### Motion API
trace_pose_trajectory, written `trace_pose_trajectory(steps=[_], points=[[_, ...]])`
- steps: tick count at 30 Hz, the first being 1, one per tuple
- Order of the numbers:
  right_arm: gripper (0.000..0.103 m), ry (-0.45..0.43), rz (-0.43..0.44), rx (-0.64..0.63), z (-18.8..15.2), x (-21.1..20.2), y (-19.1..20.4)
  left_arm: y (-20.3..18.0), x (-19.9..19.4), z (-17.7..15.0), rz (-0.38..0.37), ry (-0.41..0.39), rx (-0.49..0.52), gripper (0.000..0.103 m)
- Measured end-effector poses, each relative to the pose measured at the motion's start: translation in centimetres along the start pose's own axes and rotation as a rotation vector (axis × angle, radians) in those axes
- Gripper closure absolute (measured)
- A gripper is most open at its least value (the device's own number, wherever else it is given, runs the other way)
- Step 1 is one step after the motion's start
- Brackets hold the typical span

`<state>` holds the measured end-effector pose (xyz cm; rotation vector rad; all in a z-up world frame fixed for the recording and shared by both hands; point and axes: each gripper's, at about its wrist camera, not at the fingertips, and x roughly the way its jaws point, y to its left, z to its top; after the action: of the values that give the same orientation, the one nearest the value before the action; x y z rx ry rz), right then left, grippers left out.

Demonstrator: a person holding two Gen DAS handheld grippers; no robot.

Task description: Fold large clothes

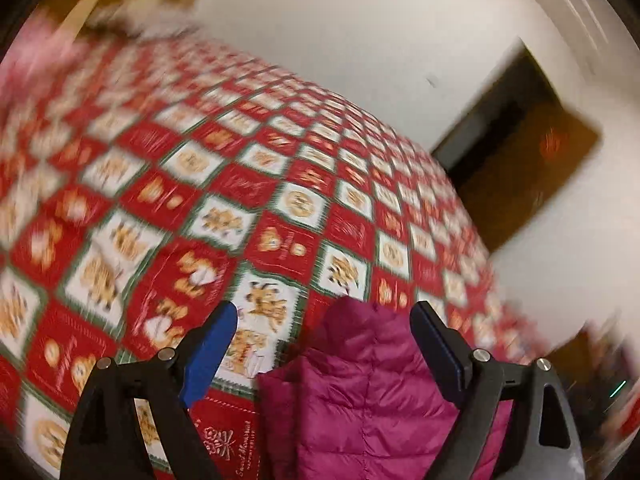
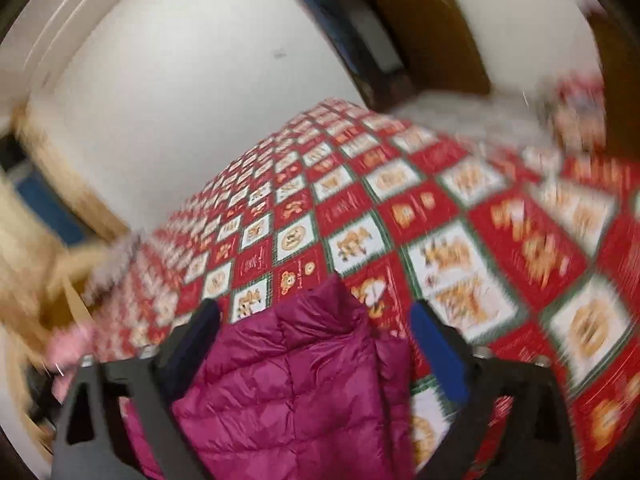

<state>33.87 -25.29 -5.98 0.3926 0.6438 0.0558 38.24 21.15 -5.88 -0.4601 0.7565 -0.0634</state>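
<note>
Just magenta jacket (image 1: 360, 392) on checkered cloth (image 1: 248, 184)

1. A bed cover (image 1: 304, 168) patterned in red and white squares with green edging and orange bear motifs spreads across the scene, blurred.
2. Behind it rises a plain white wall (image 1: 340, 40) with a small dark mark.
3. In the left wrist view a dark opening with a brown wooden door (image 1: 532, 168) stands far right.
4. White moulding (image 2: 76, 12) curves along the upper left in the right wrist view.
</note>
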Motion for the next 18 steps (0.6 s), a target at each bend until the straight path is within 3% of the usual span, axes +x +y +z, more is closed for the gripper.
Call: trace_pose_trajectory(steps=[4,7,8,10,13,15,18], points=[[0.02,0.025,-0.059,-0.24,-0.5,1.6,7.0,-5.3,2.9,-1.8,0.044,0.011,0.138,0.015],[0.021,0.091,-0.086,-0.29,-1.6,5.9,10.5,-9.1,6.9,-3.6,0.181,0.032,0.27,0.015],[0.024,0.106,-0.08,-0.284,-2.1,7.0,10.8,-9.6,7.9,-4.0,0.216,0.034,0.3,0.015],[0.045,0.159,-0.09,-0.275,-3.6,10.0,11.0,-10.6,10.2,-5.4,0.302,0.022,0.401,0.015],[0.057,0.193,-0.15,-0.308,-5.9,13.3,10.6,-10.2,12.7,-7.2,0.445,0.002,0.486,0.015],[0.057,0.212,-0.144,-0.304,-7.3,14.7,9.9,-8.7,13.9,-7.4,0.406,0.047,0.432,0.014],[0.057,0.198,-0.123,-0.282,-8.0,15.3,9.4,-6.8,14.1,-7.3,0.353,0.034,0.336,0.01]])
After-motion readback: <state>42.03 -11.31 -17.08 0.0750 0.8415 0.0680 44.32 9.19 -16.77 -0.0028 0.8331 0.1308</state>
